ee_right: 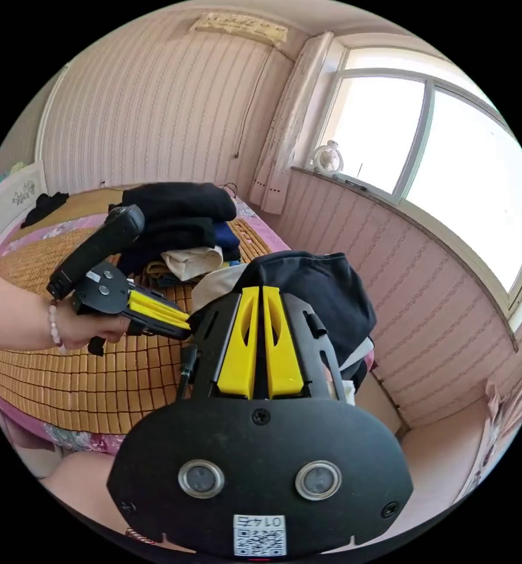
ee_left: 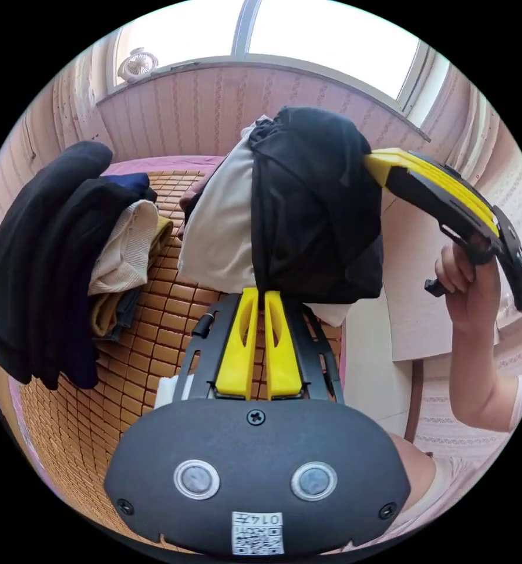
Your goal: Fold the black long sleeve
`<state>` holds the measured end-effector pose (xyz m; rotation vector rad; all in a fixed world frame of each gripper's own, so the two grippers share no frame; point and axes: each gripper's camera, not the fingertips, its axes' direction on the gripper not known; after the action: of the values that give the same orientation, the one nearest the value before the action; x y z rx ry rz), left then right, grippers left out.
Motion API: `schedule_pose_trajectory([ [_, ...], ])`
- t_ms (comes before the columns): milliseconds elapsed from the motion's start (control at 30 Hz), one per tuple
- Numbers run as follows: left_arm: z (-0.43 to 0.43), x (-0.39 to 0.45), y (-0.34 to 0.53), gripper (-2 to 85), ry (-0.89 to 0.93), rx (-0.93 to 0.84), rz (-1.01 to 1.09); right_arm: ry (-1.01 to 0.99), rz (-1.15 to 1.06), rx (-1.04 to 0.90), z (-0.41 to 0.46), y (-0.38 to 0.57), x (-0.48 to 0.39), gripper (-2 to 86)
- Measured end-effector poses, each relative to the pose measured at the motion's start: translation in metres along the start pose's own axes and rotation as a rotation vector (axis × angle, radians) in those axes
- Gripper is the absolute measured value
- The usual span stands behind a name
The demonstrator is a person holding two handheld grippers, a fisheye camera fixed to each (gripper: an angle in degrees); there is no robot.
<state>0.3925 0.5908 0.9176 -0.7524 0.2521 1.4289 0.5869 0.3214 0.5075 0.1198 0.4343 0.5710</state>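
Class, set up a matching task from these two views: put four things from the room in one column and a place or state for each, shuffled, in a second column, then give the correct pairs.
Things
1. black long sleeve
2. small fan
3. pile of clothes
4. left gripper

Places or states
A. standing on the window ledge
B. lying on the woven bed mat
C. held up in the air, bunched
D. jaws closed on dark cloth

Pairs: 1-C, 2-A, 3-B, 4-D
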Motion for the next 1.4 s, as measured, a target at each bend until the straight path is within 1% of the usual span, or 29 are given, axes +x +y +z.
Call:
schedule_pose_trajectory([
  [100, -0.034, 0.018, 0.018, -0.6, -0.042, 0.09, 0.069, -0.143, 0.129, 0.17, -0.065, 0.019, 0.041, -0.7],
  [133, -0.045, 0.022, 0.024, -0.7, -0.041, 0.096, 0.055, -0.195, 0.197, 0.23, -0.089, 0.023, 0.055, -0.7],
  [200, -0.067, 0.026, 0.034, -0.8, -0.019, 0.129, -0.002, -0.266, 0.271, 0.283, -0.121, 0.025, 0.069, -0.6],
  [267, -0.094, 0.031, 0.047, -0.8, 0.009, 0.169, -0.043, -0.341, 0.272, 0.37, -0.154, 0.025, 0.075, -0.6],
  [333, -0.125, 0.042, 0.073, -0.8, -0.016, 0.16, -0.046, -0.411, 0.227, 0.448, -0.196, 0.02, 0.076, -0.6],
  [400, -0.145, 0.049, 0.103, -0.9, -0.018, 0.151, -0.066, -0.485, 0.213, 0.458, -0.223, 0.016, 0.076, -0.5],
  [467, -0.163, 0.052, 0.143, -0.9, 0.027, 0.137, -0.113, -0.579, 0.195, 0.471, -0.247, 0.016, 0.074, -0.5],
  [533, -0.185, 0.052, 0.211, -0.9, 0.074, 0.121, -0.203, -0.676, 0.169, 0.469, -0.271, 0.022, 0.066, -0.5],
  [567, -0.19, 0.053, 0.229, -0.9, 0.084, 0.121, -0.222, -0.695, 0.167, 0.456, -0.275, 0.023, 0.063, -0.5],
  [633, -0.218, 0.056, 0.306, -0.9, 0.1, 0.134, -0.309, -0.803, 0.182, 0.37, -0.279, 0.029, 0.049, -0.5],
  [667, -0.227, 0.056, 0.325, -1.0, 0.102, 0.141, -0.335, -0.835, 0.181, 0.343, -0.277, 0.03, 0.044, -0.5],
  [733, -0.266, 0.058, 0.399, -1.0, 0.08, 0.176, -0.443, -0.988, 0.179, 0.246, -0.263, 0.029, 0.017, -0.4],
  [767, -0.277, 0.059, 0.416, -1.0, 0.064, 0.188, -0.468, -1.042, 0.18, 0.227, -0.258, 0.027, 0.009, -0.4],
  [800, -0.301, 0.062, 0.449, -1.0, 0.012, 0.22, -0.511, -1.143, 0.177, 0.202, -0.25, 0.02, -0.009, -0.4],
  [833, -0.329, 0.062, 0.477, -1.0, -0.069, 0.25, -0.559, -1.198, 0.154, 0.189, -0.244, 0.009, -0.03, -0.5],
  [867, -0.344, 0.061, 0.49, -1.0, -0.115, 0.267, -0.587, -1.212, 0.134, 0.189, -0.241, 0.001, -0.041, -0.5],
  [933, -0.413, 0.049, 0.531, -1.0, -0.283, 0.35, -0.678, -1.245, 0.068, 0.194, -0.23, -0.043, -0.083, -0.6],
  [967, -0.433, 0.045, 0.539, -1.0, -0.329, 0.377, -0.701, -1.237, 0.068, 0.188, -0.227, -0.057, -0.093, -0.7],
  [1000, -0.477, 0.036, 0.556, -1.0, -0.403, 0.452, -0.752, -1.196, 0.11, 0.184, -0.226, -0.088, -0.107, -0.8],
  [1033, -0.525, 0.031, 0.57, -1.0, -0.474, 0.563, -0.78, -1.151, 0.105, 0.251, -0.235, -0.12, -0.121, -0.8],
  [1067, -0.55, 0.03, 0.575, -1.0, -0.509, 0.616, -0.784, -1.115, 0.09, 0.299, -0.242, -0.137, -0.128, -0.8],
  [1100, -0.597, 0.028, 0.583, -1.0, -0.585, 0.706, -0.78, -1.061, 0.077, 0.384, -0.253, -0.169, -0.141, -0.8],
  [1133, -0.641, 0.03, 0.586, -1.0, -0.668, 0.767, -0.766, -1.067, 0.089, 0.43, -0.259, -0.203, -0.149, -0.8],
  [1167, -0.661, 0.032, 0.587, -1.0, -0.705, 0.796, -0.753, -1.08, 0.115, 0.435, -0.26, -0.22, -0.15, -0.8],
  [1233, -0.725, 0.057, 0.586, -1.0, -0.798, 0.933, -0.645, -1.247, 0.201, 0.458, -0.263, -0.268, -0.148, -0.8],
  [1267, -0.736, 0.065, 0.584, -1.0, -0.818, 0.954, -0.613, -1.261, 0.207, 0.477, -0.267, -0.274, -0.147, -0.8],
  [1333, -0.759, 0.093, 0.587, -1.0, -0.863, 0.982, -0.514, -1.187, 0.088, 0.539, -0.285, -0.28, -0.153, -0.8],
  [1400, -0.75, 0.101, 0.598, -1.0, -0.844, 0.954, -0.482, -1.161, 0.005, 0.571, -0.283, -0.263, -0.158, -0.8],
])
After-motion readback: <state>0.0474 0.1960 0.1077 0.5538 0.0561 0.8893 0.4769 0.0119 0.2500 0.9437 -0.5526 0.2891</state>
